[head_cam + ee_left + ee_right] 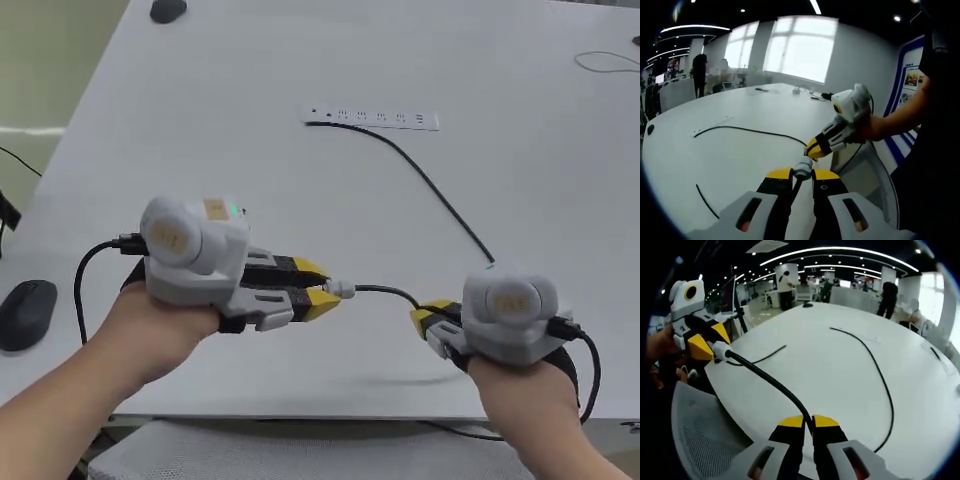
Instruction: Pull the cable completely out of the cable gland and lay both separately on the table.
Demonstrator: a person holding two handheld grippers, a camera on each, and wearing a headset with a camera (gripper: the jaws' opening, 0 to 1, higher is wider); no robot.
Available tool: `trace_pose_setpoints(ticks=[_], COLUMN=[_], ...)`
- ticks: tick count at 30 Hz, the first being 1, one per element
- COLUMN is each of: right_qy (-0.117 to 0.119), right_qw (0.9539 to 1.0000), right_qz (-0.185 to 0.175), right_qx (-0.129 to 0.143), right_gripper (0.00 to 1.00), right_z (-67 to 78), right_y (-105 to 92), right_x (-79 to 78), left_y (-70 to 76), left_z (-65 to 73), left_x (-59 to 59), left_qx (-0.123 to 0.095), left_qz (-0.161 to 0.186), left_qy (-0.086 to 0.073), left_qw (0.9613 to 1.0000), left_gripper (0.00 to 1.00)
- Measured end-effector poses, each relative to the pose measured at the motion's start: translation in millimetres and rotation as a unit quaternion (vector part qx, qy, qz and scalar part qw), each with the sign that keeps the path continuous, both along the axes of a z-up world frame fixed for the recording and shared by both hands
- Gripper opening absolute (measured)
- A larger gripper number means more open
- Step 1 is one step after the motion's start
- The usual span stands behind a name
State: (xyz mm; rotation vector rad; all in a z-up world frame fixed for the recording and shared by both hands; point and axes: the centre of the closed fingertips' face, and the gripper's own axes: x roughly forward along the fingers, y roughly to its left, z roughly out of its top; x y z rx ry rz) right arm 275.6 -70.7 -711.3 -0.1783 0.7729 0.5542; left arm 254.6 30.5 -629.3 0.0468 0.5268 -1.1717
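Note:
My left gripper (325,289) (802,174) is shut on the small white cable gland (340,290) (802,167) (720,349), held above the table's front edge. A black cable (385,292) (770,381) runs out of the gland to the right into my right gripper (420,318) (808,420), which is shut on it. In the right gripper view the cable rises from the yellow tips and curves left to the gland. In the left gripper view the right gripper (812,148) hangs just beyond the gland.
A white power strip (370,118) lies at the back of the white table (250,180), its black cord (430,185) trailing toward the right gripper. A dark mouse (25,312) sits at the left, another (168,10) at the far edge. A mesh chair (705,440) stands below.

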Motion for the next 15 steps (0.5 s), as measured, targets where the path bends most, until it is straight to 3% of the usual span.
trace_pose_setpoints(ticks=[4, 15], right_qy=[-0.023, -0.054], right_qw=[0.9995, 0.9966], right_qz=[0.018, 0.052], right_qx=[-0.015, -0.036], right_gripper=[0.0, 0.03], right_z=[6.6, 21.8], right_y=[-1.0, 7.8], right_x=[2.1, 0.2], left_y=[2.2, 3.7], left_z=[1.3, 3.7], left_x=[3.7, 5.8], left_qx=[0.001, -0.004], left_qz=[0.001, -0.003], left_qy=[-0.002, 0.0], left_qw=[1.0, 1.0], left_gripper=[0.15, 0.15])
